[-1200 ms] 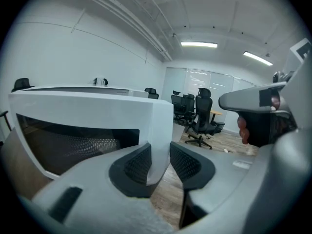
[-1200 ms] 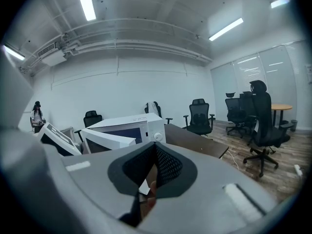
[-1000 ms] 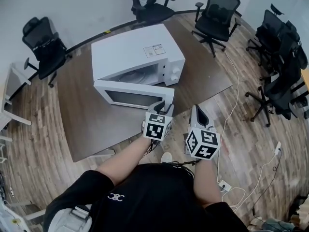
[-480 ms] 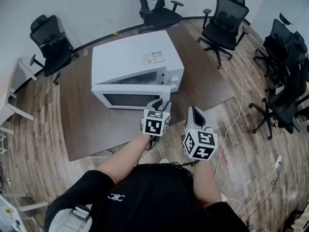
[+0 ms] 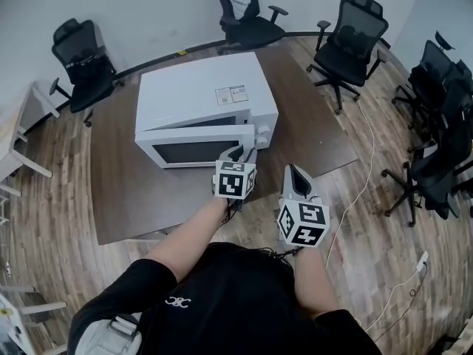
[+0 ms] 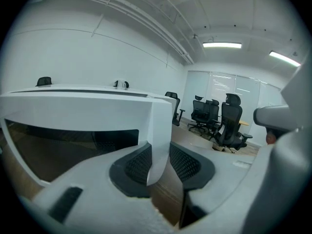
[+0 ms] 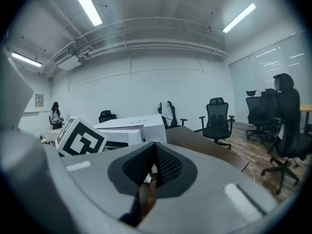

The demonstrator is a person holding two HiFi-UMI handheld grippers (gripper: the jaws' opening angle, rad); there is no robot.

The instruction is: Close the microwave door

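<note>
A dark brown table stood on the wood floor. One white microwave rested directly on it, its microwave door slightly ajar above the tabletop.

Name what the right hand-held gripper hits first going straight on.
Likely the microwave, whose near corner sits just beyond the closed tips of the right hand-held gripper; depth is unclear, so it might slip past.

White microwave; dark-brown table; black chairs; brown wood-grain floor; black shirt.
</note>
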